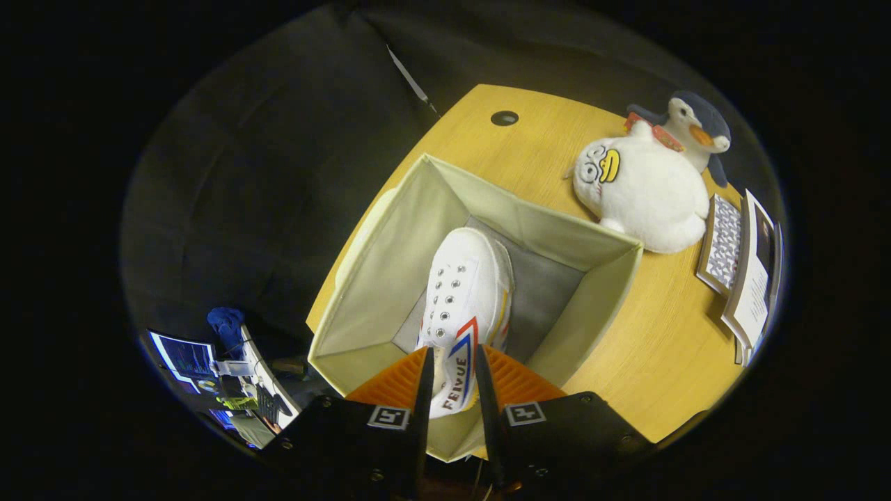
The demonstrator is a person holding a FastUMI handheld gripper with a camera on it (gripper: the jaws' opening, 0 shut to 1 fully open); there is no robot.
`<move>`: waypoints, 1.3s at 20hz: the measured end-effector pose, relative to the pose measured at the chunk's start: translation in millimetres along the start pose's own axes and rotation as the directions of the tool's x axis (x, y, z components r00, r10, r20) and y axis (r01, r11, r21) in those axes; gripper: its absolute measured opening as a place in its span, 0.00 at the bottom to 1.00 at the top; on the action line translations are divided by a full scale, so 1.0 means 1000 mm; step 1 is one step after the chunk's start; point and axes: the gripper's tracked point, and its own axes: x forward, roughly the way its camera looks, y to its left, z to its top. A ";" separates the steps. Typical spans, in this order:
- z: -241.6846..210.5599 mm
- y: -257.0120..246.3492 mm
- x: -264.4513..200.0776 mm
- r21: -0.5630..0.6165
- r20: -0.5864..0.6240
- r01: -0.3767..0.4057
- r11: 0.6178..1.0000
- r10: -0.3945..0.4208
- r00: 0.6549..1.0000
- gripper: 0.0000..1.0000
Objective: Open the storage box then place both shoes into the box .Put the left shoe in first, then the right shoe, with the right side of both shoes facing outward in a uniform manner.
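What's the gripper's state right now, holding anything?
Gripper: shut on the white shoe, both fingers pressing its heel end, shoe hanging toe-down inside the open storage box.

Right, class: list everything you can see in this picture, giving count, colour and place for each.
box: one, pale green fabric, open, on the table ahead of the fingers
shoe: one, white with red and blue stripes, over the box, heel between the fingers
table: one, light wood, under the box
plush duck: one, white, on the table beyond the box
plush penguin: one, dark blue and white, behind the duck
booklets: a few, beside the toys
screens: off the table, below its near edge
gripper: one, fingers pressed on the shoe's heel
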 end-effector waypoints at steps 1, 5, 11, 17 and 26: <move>0.003 -0.001 -0.011 -0.013 0.030 0.000 1.000 0.001 1.000 0.50; 0.002 -0.010 -0.053 -0.017 0.134 0.016 1.000 -0.013 0.991 0.99; -0.008 -0.049 -0.122 0.078 0.342 0.036 0.996 -0.061 0.938 0.99; -0.031 -0.116 -0.217 0.207 0.583 0.201 0.957 -0.286 0.760 0.99; -0.061 -0.159 -0.377 0.411 0.821 0.306 0.859 -0.495 0.286 0.98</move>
